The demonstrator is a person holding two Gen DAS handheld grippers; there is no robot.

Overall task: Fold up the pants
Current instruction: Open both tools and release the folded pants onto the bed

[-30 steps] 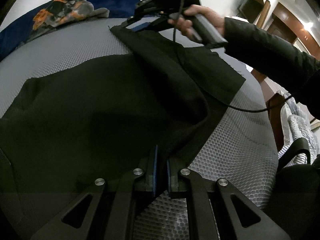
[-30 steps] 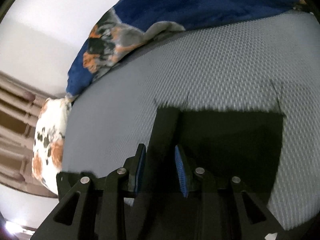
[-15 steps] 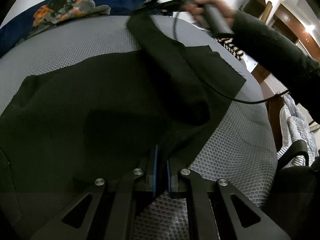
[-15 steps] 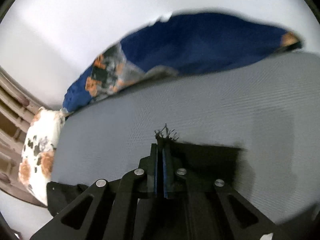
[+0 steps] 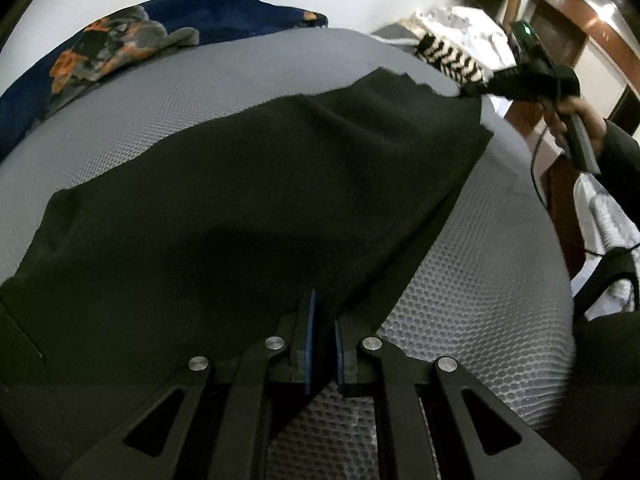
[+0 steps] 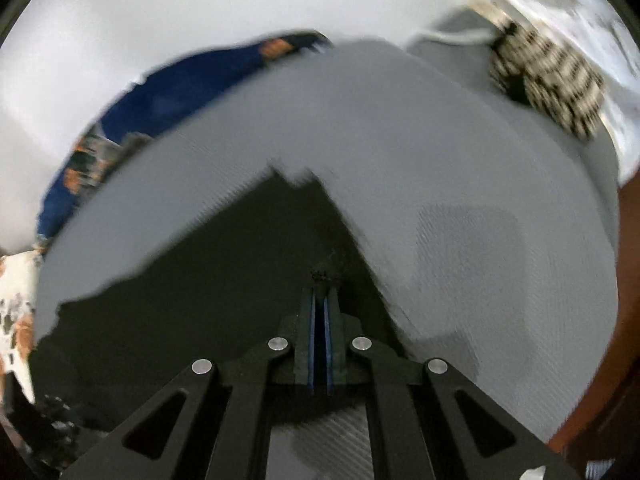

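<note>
While the black pants (image 5: 248, 208) are lying spread across the grey mesh mattress (image 5: 480, 296), the person is working the lengthwise fold — 1 leg is being carried over the other, and the cloth is draping in a slack sheet between the 2 tongs. The step looks only partly done, since the far hem is hanging above the bed, not lying flat.

The left gripper (image 5: 322, 332) is sitting low at the near edge of the pants, its blue pads nearly together and pinching a thin fold of the fabric. The right gripper (image 6: 320, 304) is likewise clamped almost fully closed, with a frayed tuft of black cloth poking out just past its tips; from the left wrist view it is showing up at the far right corner of the pants, held in a hand (image 5: 576, 114) in a dark sleeve.

The next move, as I judge it, is calling for the right tongs to lay that corner down level with the edge beneath, keeping the cloth taut so no wrinkle is trapped — and only then letting go. A blue patterned blanket (image 5: 120, 44) is bunched well apart at the far end.
</note>
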